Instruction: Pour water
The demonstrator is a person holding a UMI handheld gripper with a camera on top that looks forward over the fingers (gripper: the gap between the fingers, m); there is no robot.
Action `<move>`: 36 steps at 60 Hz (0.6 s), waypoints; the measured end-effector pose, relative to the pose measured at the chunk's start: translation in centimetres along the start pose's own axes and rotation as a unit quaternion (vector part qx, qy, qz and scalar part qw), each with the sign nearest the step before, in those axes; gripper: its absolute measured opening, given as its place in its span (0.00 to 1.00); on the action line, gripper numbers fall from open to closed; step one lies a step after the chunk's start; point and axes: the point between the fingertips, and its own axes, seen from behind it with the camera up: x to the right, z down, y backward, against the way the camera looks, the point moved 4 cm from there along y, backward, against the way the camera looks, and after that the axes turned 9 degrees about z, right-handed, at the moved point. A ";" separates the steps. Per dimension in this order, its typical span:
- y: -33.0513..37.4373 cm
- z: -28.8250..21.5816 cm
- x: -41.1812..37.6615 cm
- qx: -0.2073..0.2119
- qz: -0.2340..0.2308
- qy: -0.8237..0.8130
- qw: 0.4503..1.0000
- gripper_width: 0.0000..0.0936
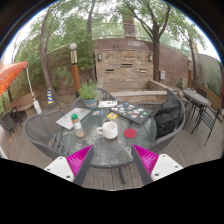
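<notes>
Mug (109, 129) sits on the round glass tabletop (120, 148), at twelve o'clock just beyond our fingers (80, 160), which stand apart and hold nothing. A bottle (77, 124) stands at ten o'clock, near the mug. We judge that we should reach for the bottle first, approach it level, and clamp mid-body so it pours steadily.

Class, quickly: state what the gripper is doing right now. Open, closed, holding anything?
Gripper: open, holding nothing; the white mug stands on the glass table beyond its fingers.
</notes>
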 end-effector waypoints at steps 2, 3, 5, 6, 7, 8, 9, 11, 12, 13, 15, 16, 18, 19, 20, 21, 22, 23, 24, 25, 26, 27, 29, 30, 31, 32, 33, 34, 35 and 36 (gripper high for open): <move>-0.1 -0.1 -0.2 -0.001 0.004 -0.005 1.000 0.89; -0.1 -0.1 -0.3 -0.001 0.005 -0.008 1.000 0.89; -0.1 0.1 -0.3 -0.001 0.012 -0.015 1.000 0.89; 0.1 0.1 0.2 -0.002 0.018 -0.017 1.000 0.89; 0.1 0.2 0.1 -0.003 0.024 -0.020 1.000 0.89; 0.0 0.3 0.0 -0.003 0.028 -0.022 0.999 0.89; 0.0 0.4 -0.1 -0.003 0.032 -0.025 0.999 0.89; -0.3 0.5 -0.3 -0.001 0.038 -0.028 0.999 0.89; -0.7 0.6 -0.7 0.001 0.040 -0.031 0.999 0.89; -1.0 0.7 -0.9 0.001 0.041 -0.034 0.999 0.89; -1.3 1.0 -0.8 -0.002 0.045 -0.039 0.998 0.89; -1.6 1.2 -0.9 -0.005 0.047 -0.041 0.998 0.89; -2.1 1.4 -1.2 -0.008 0.049 -0.044 0.998 0.89; -2.4 1.5 -1.4 -0.009 0.048 -0.046 0.998 0.89; -2.6 1.6 -1.5 -0.009 0.046 -0.046 0.998 0.89; -2.9 1.7 -1.7 -0.009 0.043 -0.046 0.998 0.89; -3.3 1.7 -1.9 -0.009 0.042 -0.046 0.998 0.89; -3.7 1.9 -2.0 -0.008 0.041 -0.046 0.998 0.89; -4.1 1.9 -2.1 -0.007 0.042 -0.045 0.998 0.89; -4.6 2.1 -2.3 -0.005 0.042 -0.043 0.998 0.89; -5.0 2.1 -2.5 -0.002 0.041 -0.041 0.998 0.89; -5.6 2.3 -2.7 0.001 0.039 -0.039 0.998 0.89; -6.7 2.5 -3.2 0.006 0.035 -0.033 0.999 0.89; -7.3 2.6 -3.5 0.009 0.033 -0.031 0.999 0.89; -8.0 2.8 -3.8 0.012 0.029 -0.030 0.999 0.89; -8.6 2.9 -4.1 0.016 0.026 -0.028 0.999 0.89; -9.3 3.0 -4.5 0.020 0.023 -0.027 0.999 0.89; -10.0 3.1 -4.9 0.024 0.019 -0.025 0.999 0.89; -10.8 3.3 -5.3 0.028 0.014 -0.024 0.999 0.89; -11.7 3.4 -5.7 0.032 0.010 -0.022 0.999 0.89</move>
